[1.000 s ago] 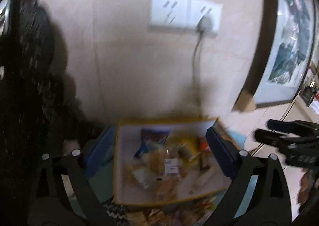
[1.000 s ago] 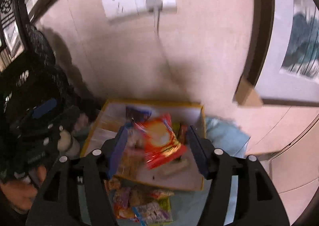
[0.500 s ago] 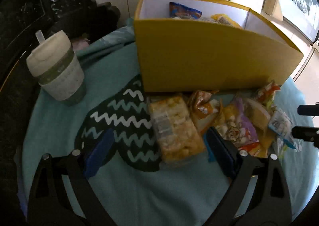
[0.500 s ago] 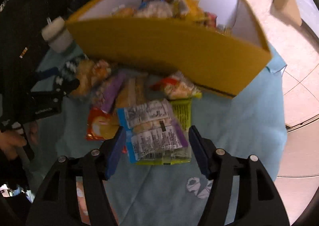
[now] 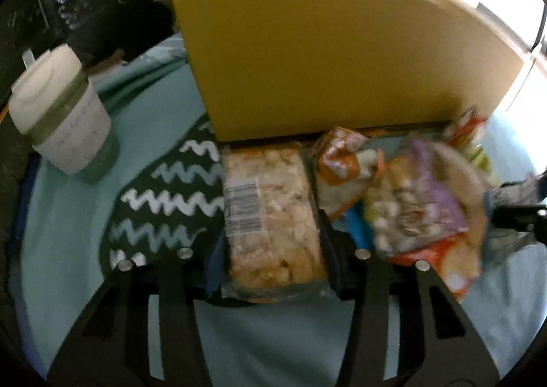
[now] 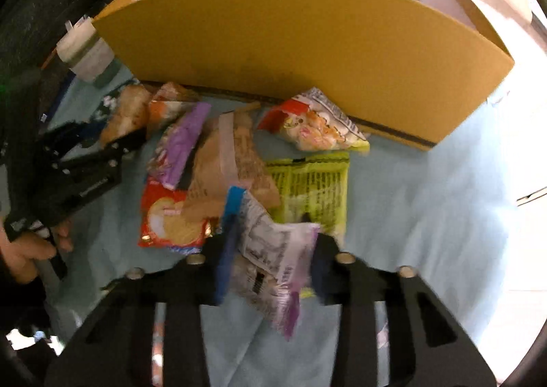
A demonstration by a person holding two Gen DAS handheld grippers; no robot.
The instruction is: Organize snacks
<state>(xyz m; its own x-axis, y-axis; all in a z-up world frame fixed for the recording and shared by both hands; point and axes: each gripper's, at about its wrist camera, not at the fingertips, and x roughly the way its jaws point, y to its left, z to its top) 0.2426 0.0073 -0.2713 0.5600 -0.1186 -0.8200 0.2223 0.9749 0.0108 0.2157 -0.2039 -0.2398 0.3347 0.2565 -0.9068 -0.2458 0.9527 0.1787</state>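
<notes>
A pale blue cloth [image 6: 427, 216] covers the counter, with a dark patch of white zigzag pattern [image 5: 171, 195] toward its left side. At the far side stands a large yellow box [image 6: 307, 55] with white inner walls; a few packets show above its rim at the far wall. Just left of the box, near the cloth's far left edge, stands a white lidded cup [image 5: 65, 113] with a green band. A loose pile of snack packets lies on the cloth against the near wall of the box: a purple packet [image 6: 181, 144], a brown paper-like packet [image 6: 232, 161], a red packet [image 6: 171, 219] nearer than these, a lime-green packet [image 6: 314, 189] to the right, and a red-and-white packet [image 6: 318, 127] touching the box's foot. At the pile's left end lies a clear packet of pale puffed pieces [image 5: 270, 212] with a barcode label, its near end between the fingers of the left hand-held gripper [image 5: 271, 253], which is clenched on it. The right hand-held gripper [image 6: 270, 264] grasps a purple-edged packet with printed text [image 6: 273, 257], which sits tilted between its blue-padded fingers at the near edge of the pile. A bare hand [image 6: 30, 250] holds the left tool's handle at the far left of the right wrist view.
</notes>
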